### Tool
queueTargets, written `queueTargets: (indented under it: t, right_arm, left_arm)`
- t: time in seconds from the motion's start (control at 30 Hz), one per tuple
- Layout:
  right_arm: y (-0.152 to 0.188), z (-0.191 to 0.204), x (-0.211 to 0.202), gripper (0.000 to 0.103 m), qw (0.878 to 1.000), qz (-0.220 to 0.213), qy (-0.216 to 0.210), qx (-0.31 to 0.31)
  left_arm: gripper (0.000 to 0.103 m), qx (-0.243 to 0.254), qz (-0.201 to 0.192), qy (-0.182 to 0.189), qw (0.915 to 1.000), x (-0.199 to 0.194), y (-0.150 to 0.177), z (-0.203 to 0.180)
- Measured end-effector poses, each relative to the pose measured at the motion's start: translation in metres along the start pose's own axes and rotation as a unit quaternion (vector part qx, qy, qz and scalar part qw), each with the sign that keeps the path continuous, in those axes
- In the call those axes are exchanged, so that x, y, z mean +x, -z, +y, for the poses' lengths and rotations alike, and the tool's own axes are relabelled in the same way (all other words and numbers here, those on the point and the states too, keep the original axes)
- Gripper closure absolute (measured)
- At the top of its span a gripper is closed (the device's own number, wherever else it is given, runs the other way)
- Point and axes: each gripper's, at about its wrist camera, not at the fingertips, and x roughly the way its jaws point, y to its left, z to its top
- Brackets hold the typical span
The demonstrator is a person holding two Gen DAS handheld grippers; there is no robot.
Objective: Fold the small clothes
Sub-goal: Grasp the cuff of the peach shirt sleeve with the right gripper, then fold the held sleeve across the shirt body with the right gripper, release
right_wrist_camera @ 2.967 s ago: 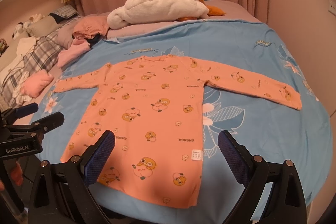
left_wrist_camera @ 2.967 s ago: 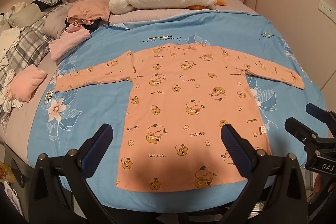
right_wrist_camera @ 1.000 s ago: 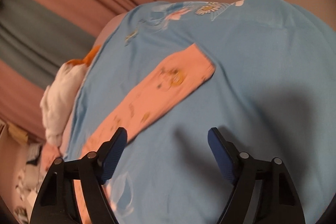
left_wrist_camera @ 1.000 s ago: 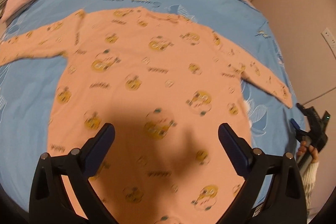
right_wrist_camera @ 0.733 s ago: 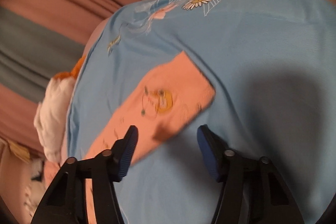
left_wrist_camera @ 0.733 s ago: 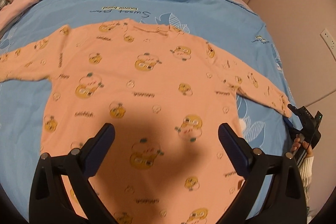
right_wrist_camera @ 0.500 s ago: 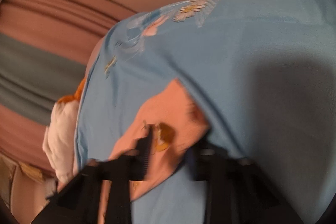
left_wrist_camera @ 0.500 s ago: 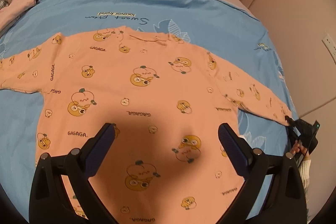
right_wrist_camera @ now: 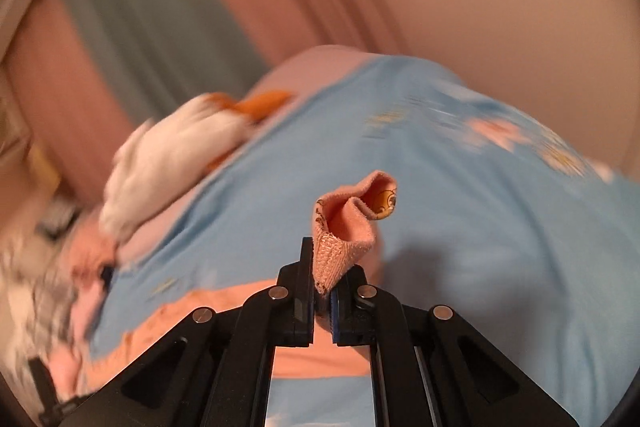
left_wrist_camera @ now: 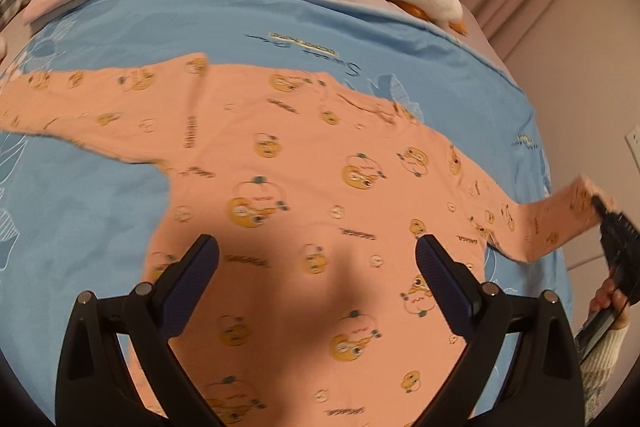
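The right gripper (right_wrist_camera: pixel 322 287) has its fingers clenched on the cuff of the orange shirt (left_wrist_camera: pixel 288 187) at its 3 o'clock side, likely to fold the sleeve inward, while the left gripper (left_wrist_camera: pixel 316 267) hovers released above the shirt spread on the bed (left_wrist_camera: pixel 280 11).

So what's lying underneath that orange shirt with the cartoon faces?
The orange shirt lies spread on a blue bedspread, which shows all around it. What the bedspread looks like beneath the shirt is covered. The right gripper has one sleeve cuff pinched and lifted.
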Motion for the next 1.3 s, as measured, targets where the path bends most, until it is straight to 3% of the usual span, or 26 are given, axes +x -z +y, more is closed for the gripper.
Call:
queueTargets:
  t: [0.23, 0.47, 0.57, 0.7, 0.77, 0.8, 0.87, 0.9, 0.97, 1.07, 1.17, 1.23, 1.3]
  right_arm:
    - [0.011, 0.142, 0.029, 0.096, 0.988, 0.023, -0.047, -0.144]
    - [0.079, 0.256, 0.077, 0.096, 0.956, 0.068, -0.071, -0.275]
    - [0.119, 0.298, 0.100, 0.096, 0.937, 0.088, -0.076, -0.329]
    - [0.165, 0.333, 0.130, 0.096, 0.913, 0.122, -0.061, -0.385]
    - [0.182, 0.340, 0.147, 0.095, 0.907, 0.150, -0.053, -0.390]
    - [0.190, 0.340, 0.156, 0.091, 0.905, 0.171, -0.072, -0.382]
    - [0.201, 0.346, 0.163, 0.073, 0.899, 0.192, -0.096, -0.380]
    - [0.204, 0.346, 0.164, 0.059, 0.897, 0.202, -0.096, -0.380]
    - [0.201, 0.343, 0.158, 0.057, 0.899, 0.204, -0.110, -0.372]
    - [0.171, 0.312, 0.128, 0.057, 0.903, 0.203, -0.186, -0.330]
    - [0.141, 0.273, 0.113, 0.057, 0.921, 0.184, -0.215, -0.267]
    - [0.114, 0.230, 0.118, 0.057, 0.943, 0.175, -0.175, -0.222]
    - [0.103, 0.199, 0.130, 0.059, 0.957, 0.179, -0.118, -0.197]
  left_arm:
    - [0.005, -0.056, -0.026, -0.011, 0.9980, -0.034, -0.002, 0.068]
    - [0.005, -0.110, -0.046, -0.042, 0.9920, -0.061, 0.000, 0.136]
    - [0.004, -0.130, -0.052, -0.056, 0.9885, -0.069, 0.002, 0.160]
    - [0.004, -0.147, -0.054, -0.070, 0.9852, -0.076, 0.004, 0.181]
    - [0.004, -0.150, -0.054, -0.076, 0.9843, -0.076, 0.004, 0.185]
    - [0.004, -0.153, -0.054, -0.078, 0.9836, -0.076, 0.004, 0.187]
    - [0.004, -0.156, -0.052, -0.080, 0.9832, -0.076, 0.004, 0.189]
    - [0.004, -0.156, -0.051, -0.080, 0.9833, -0.076, 0.004, 0.188]
    - [0.004, -0.150, -0.053, -0.079, 0.9841, -0.077, 0.002, 0.184]
    - [0.004, -0.135, -0.057, -0.074, 0.9865, -0.075, -0.003, 0.177]
    - [0.004, -0.120, -0.055, -0.062, 0.9893, -0.066, -0.011, 0.165]
    - [0.005, -0.111, -0.054, -0.043, 0.9914, -0.057, -0.019, 0.153]
    - [0.005, -0.091, -0.052, -0.020, 0.9943, -0.046, -0.028, 0.134]
